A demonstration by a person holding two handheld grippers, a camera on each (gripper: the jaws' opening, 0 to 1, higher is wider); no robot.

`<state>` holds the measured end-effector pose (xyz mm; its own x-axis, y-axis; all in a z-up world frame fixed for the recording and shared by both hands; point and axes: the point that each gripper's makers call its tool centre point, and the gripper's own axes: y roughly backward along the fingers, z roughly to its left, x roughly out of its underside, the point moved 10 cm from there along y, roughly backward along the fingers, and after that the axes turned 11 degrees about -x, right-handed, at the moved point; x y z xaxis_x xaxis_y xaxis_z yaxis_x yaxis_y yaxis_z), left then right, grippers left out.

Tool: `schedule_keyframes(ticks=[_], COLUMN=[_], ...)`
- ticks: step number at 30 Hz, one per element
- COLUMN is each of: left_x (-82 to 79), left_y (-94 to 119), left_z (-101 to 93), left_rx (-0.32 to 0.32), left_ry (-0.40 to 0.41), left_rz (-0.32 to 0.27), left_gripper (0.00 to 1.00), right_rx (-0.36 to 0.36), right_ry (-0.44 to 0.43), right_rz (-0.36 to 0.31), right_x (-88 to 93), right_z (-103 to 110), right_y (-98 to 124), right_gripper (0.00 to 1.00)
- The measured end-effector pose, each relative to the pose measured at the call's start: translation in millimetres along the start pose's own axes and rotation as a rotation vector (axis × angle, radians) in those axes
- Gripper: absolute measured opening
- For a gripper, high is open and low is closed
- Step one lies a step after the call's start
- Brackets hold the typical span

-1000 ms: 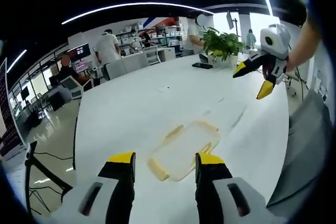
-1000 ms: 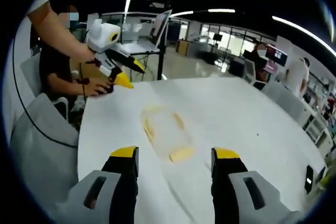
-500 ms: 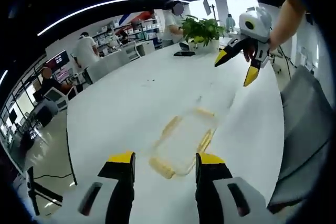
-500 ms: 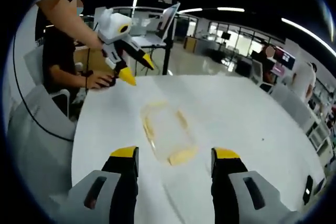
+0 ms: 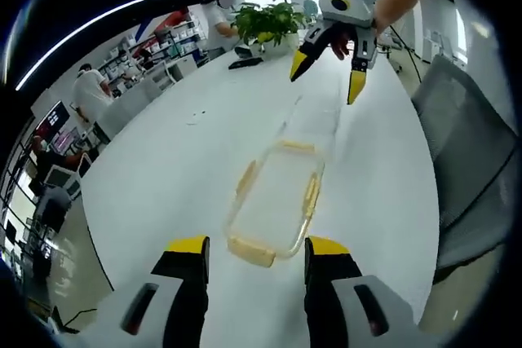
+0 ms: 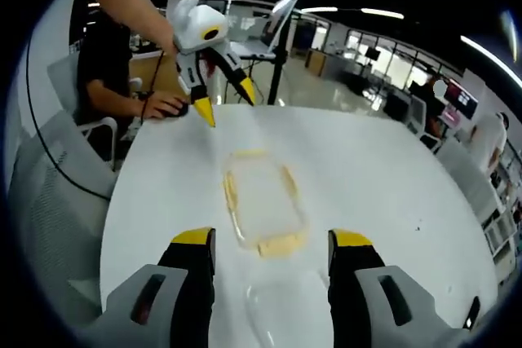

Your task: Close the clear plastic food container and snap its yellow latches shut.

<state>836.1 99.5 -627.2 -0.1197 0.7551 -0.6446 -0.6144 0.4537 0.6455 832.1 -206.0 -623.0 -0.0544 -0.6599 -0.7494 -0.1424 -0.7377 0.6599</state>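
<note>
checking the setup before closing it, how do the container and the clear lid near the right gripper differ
The container has yellow latches along its edges; the lid looks plain clear, no yellow visible. The container lies farther out on the table, between the two grippers; the lid lies right between the right gripper's jaws. The container's outline is plain; the lid is a faint outline. Both are clear, lie flat, and nothing grips them.
</note>
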Motion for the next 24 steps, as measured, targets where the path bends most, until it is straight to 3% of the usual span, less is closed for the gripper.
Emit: schedule_keyframes(ticks=[10,24], left_x=[6.4,6.3], left_y=[-24,-41], left_z=[7.9,12.6], left_rx=[0.123,0.251], left_ry=[-0.119,-0.213], left_rz=[0.046,0.098], left_gripper=[0.43,0.44], right_rx=[-0.079,-0.162], right_ry=[0.029,0.06], right_rz=[0.072,0.187], right_x=[-1.3,-7.1], right_z=[-10,-25], right_y=[-19,-36], right_gripper=[0.53,0.53])
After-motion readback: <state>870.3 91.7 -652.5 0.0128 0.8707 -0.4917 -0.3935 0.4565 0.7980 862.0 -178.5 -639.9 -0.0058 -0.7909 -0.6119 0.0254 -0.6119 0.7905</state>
